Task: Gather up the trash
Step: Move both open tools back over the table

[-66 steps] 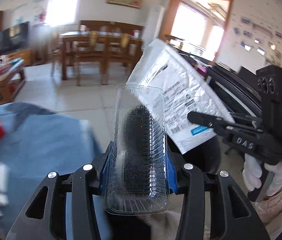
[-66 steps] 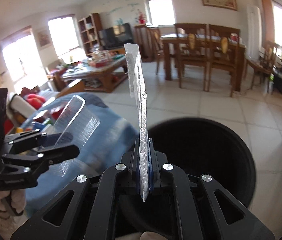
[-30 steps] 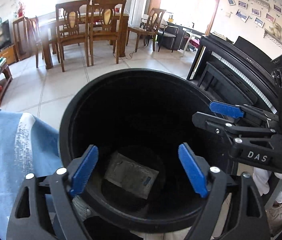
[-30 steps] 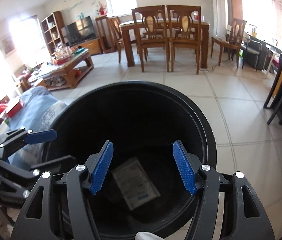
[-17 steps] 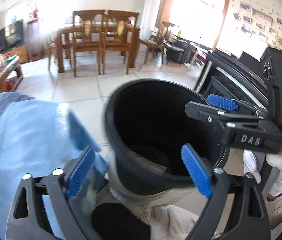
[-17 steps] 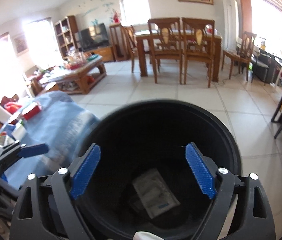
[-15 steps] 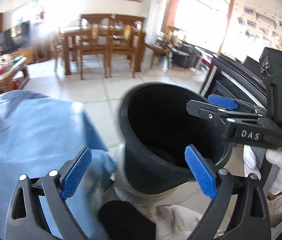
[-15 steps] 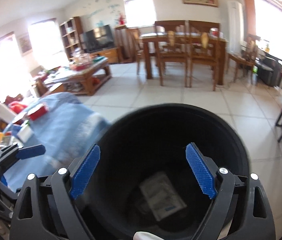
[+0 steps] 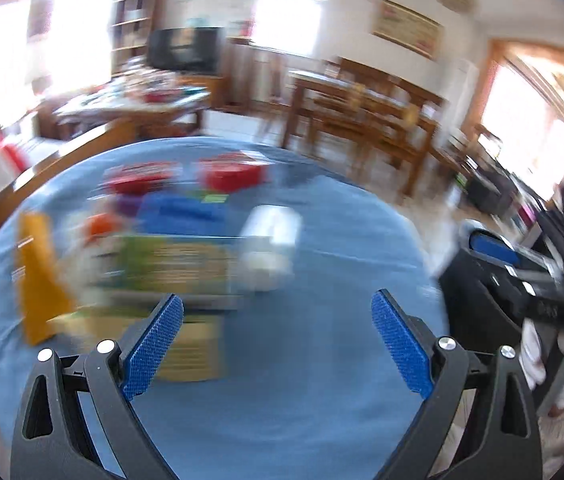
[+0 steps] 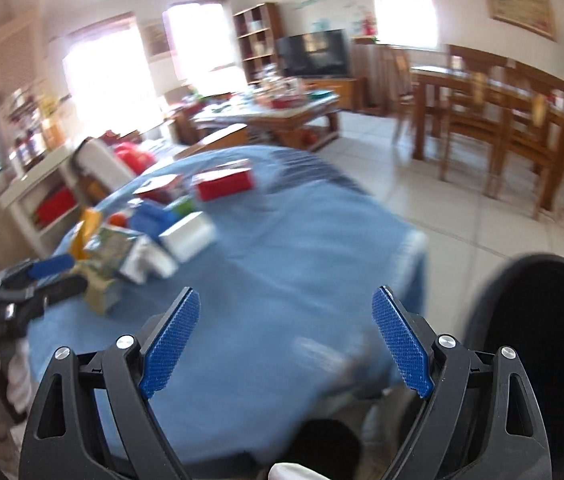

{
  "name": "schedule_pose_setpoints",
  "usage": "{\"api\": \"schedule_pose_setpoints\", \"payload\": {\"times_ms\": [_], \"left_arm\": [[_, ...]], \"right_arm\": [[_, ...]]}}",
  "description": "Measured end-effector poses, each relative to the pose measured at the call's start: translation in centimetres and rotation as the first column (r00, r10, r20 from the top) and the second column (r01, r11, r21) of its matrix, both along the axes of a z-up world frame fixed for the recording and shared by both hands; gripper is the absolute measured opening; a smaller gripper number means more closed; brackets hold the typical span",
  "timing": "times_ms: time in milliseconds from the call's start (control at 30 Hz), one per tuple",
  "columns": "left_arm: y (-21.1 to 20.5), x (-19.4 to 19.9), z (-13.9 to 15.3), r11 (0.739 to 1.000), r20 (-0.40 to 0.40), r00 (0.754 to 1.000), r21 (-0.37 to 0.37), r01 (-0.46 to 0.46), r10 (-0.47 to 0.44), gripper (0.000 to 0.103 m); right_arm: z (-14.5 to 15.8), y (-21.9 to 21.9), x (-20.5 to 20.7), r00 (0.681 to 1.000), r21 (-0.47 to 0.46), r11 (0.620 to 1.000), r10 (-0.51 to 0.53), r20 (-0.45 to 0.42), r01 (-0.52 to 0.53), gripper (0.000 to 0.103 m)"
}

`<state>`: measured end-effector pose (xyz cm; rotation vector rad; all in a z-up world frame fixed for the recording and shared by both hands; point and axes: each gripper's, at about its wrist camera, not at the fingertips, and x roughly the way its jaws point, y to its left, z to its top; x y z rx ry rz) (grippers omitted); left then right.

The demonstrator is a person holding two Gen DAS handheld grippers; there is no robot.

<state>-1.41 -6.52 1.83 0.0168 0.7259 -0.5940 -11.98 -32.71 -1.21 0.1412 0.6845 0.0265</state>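
My left gripper (image 9: pixel 278 344) is open and empty above the blue-clothed table (image 9: pixel 302 400). My right gripper (image 10: pixel 284 344) is open and empty above the table's near edge (image 10: pixel 282 280). Several pieces of trash lie blurred on the cloth: a red box (image 10: pixel 224 184), a white box (image 10: pixel 188 236), a green carton (image 9: pixel 170 264), an orange pack (image 9: pixel 36 276). The black bin (image 10: pixel 538 360) stands at the right, by the table. The left gripper also shows at the left edge of the right wrist view (image 10: pixel 38 280), and the right gripper at the right edge of the left wrist view (image 9: pixel 518 272).
A wooden dining table with chairs (image 10: pixel 494 120) stands on the tiled floor behind. A cluttered coffee table (image 10: pixel 274 112) and a TV (image 10: pixel 314 58) are further back. White shelves (image 10: pixel 42 200) stand left of the blue table.
Both grippers let the plastic tray and the white packet go into the bin, then swung left from the bin to the blue table. Both jaws have stayed wide open.
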Motion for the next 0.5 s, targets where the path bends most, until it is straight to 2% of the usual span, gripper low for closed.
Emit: {"api": "schedule_pose_setpoints", "payload": {"times_ms": [133, 233, 367, 500], "left_arm": [[6.4, 2.3, -1.0, 0.989, -0.028, 0.989, -0.031, -0.148, 0.147, 0.094], [9.5, 4.6, -1.5, 0.971, -0.065, 0.969, -0.007, -0.238, 0.237, 0.094], [12.3, 7.4, -2.4, 0.955, -0.099, 0.950, 0.035, -0.294, 0.296, 0.094], [14.3, 9.2, -3.9, 0.949, -0.159, 0.935, 0.059, -0.310, 0.316, 0.094]], "right_arm": [[-0.3, 4.7, 2.9, 0.990, -0.002, 0.990, 0.139, -0.019, -0.139, 0.087], [-0.4, 8.0, 5.0, 0.970, -0.022, 0.970, 0.241, -0.034, -0.242, 0.087], [-0.3, 12.1, 8.0, 0.922, -0.052, 0.921, 0.382, -0.060, -0.385, 0.087], [-0.4, 14.6, 10.4, 0.882, -0.133, 0.872, 0.461, -0.096, -0.470, 0.087]]}}
